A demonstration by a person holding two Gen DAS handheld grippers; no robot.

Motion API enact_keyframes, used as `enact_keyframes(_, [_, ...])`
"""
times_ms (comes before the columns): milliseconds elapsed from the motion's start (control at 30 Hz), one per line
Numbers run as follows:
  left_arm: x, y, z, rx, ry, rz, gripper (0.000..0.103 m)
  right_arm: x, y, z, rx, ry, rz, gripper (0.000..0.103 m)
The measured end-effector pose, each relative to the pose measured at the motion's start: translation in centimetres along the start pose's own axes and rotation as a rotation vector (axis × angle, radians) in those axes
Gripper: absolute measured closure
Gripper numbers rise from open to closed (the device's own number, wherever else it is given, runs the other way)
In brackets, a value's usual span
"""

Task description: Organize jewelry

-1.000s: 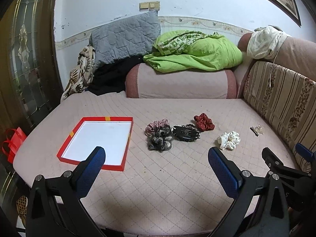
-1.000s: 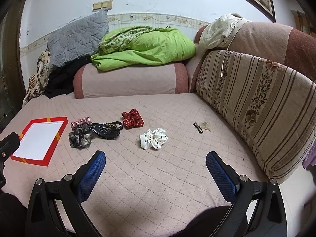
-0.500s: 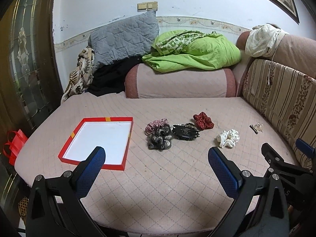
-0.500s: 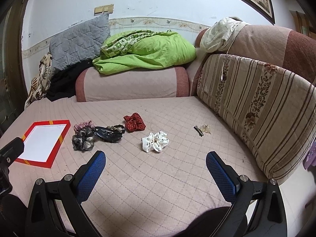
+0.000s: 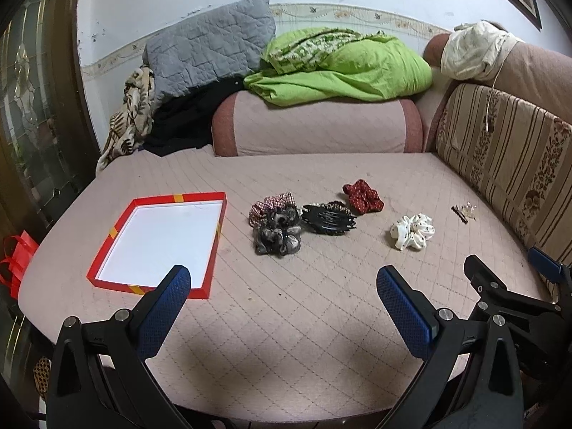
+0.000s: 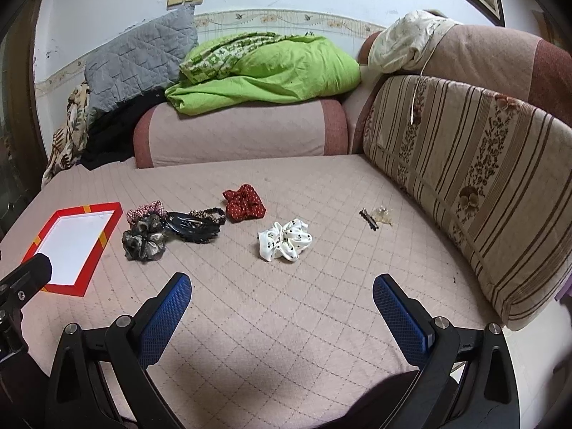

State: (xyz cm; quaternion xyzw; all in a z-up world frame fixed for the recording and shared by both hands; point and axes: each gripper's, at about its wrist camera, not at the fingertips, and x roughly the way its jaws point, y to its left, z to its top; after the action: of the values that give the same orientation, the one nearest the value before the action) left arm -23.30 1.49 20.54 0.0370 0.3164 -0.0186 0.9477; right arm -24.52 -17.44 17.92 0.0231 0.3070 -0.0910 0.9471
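I hold both the left gripper (image 5: 282,287) and right gripper (image 6: 282,295) released above the sofa seat (image 5: 286,307); the white scrunchie (image 6: 285,240) lies right of the red tray (image 5: 214,239), well apart.

The pink quilted sofa seat (image 5: 286,304) carries a red-rimmed tray (image 5: 214,246) at the left, then a dark scrunchie (image 5: 277,239), a black hair claw (image 5: 329,218), a red scrunchie (image 5: 363,196), a white dotted scrunchie (image 5: 413,231) and a small hairpin (image 5: 459,213) near the striped backrest.
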Motion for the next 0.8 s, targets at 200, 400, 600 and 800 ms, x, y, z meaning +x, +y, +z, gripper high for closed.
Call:
enact_keyframes(200, [1.4,-0.3,-0.1,0.004,0.035,0.007,0.000,1.4,-0.5,-0.2,0.017,0.034,0.004,0.000])
enact_keyframes(400, [2.6,-0.5,-0.2,0.015,0.060,-0.002,0.000,2.6,-0.5,-0.4,0.018,0.061,0.007,0.000])
enact_keyframes(600, [3.8,-0.7,-0.4,0.026,0.088,-0.014,0.000,3.6,-0.4,-0.6,0.018,0.085,0.009,0.000])
enact_keyframes(800, [5.3,-0.3,-0.5,0.011,0.125,-0.011,0.000,4.6,-0.2,-0.8,0.014,0.110,0.008,0.000])
